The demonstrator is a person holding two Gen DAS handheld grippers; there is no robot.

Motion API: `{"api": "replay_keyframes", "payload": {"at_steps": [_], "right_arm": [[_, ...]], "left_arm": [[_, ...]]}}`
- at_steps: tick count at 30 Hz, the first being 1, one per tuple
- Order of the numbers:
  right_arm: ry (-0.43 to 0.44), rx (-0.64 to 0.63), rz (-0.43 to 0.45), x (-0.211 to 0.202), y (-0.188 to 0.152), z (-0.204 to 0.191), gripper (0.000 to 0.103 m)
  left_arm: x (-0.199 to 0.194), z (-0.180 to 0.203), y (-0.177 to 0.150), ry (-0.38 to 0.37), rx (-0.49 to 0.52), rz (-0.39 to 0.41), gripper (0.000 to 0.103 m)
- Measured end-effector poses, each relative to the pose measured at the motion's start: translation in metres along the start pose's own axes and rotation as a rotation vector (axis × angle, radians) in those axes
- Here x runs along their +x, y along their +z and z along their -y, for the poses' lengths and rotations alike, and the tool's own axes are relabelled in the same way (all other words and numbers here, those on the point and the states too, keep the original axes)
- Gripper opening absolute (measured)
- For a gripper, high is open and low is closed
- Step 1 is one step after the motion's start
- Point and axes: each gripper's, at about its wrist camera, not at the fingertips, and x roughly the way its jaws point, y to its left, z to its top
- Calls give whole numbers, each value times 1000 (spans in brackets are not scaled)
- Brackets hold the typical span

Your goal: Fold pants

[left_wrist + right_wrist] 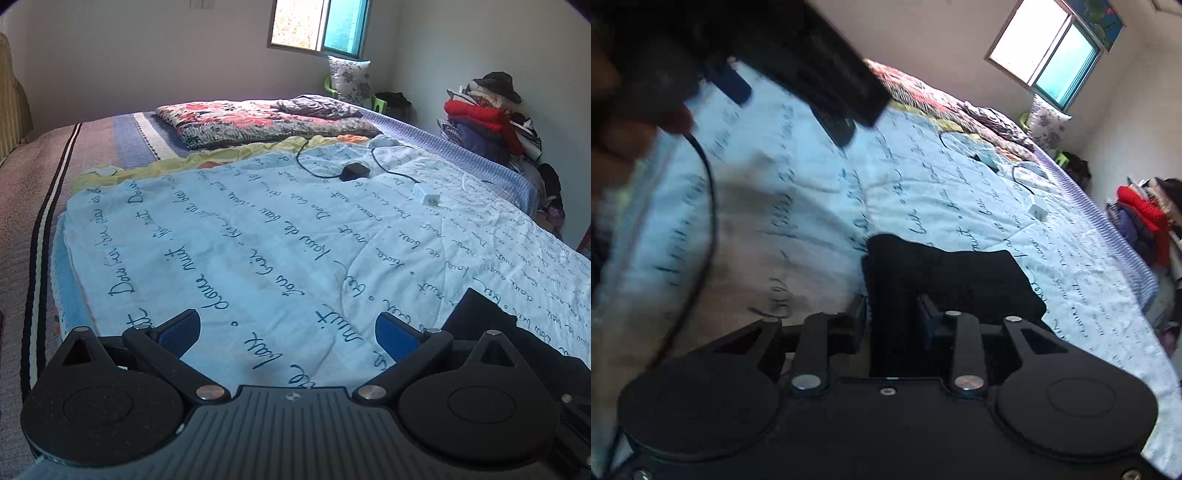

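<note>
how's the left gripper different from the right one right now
The left gripper stands wide open with nothing between its blue pads, only the light blue quilt ahead. The right gripper has its jaws much narrower, with the black pants between them. The left view sits level; the right view is tilted. Both point down at the quilt.

daylight from window (pixel 319 26) | right view motion-blurred | fisheye edges
</note>
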Motion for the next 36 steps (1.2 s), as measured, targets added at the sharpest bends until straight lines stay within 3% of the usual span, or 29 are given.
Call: {"api": "replay_keyframes", "payload": {"at_steps": [2, 4, 7, 10, 13, 16, 17, 22, 26, 28, 32, 36], "right_arm": [[-9, 87, 39, -40, -11, 20, 31], [-152, 103, 20, -64, -31, 46, 31], [-326, 214, -94, -75, -69, 112, 31], [-269, 363, -165, -71, -99, 163, 31], [-210, 472, -185, -43, -122, 189, 31], [-248, 574, -151, -24, -135, 211, 30], [-264, 611, -144, -27, -134, 216, 31], [-229, 586, -31, -103, -130, 198, 31], [-198, 576, -119, -132, -161, 165, 31], [-258, 549, -226, -136, -188, 151, 31], [-399, 674, -163, -207, -218, 140, 31], [-572, 771, -206, -263, -259, 133, 37]], "left_arm": [[-6, 16, 1, -63, 37, 27, 102], [-10, 38, 1, -144, 90, 43, 102], [-17, 94, -10, -298, 239, 53, 102], [-21, 148, -27, -409, 367, 61, 103], [-2, 193, -55, -391, 486, 75, 103], [33, 219, -76, -229, 599, 19, 97], [39, 219, -76, -203, 610, -16, 88], [-5, 201, -70, -402, 555, 13, 102], [-20, 215, -99, -522, 672, -36, 103], [-13, 225, -125, -470, 747, -62, 103], [-31, 230, -123, -441, 694, -55, 101], [-71, 252, -124, -588, 678, -12, 103]]}}
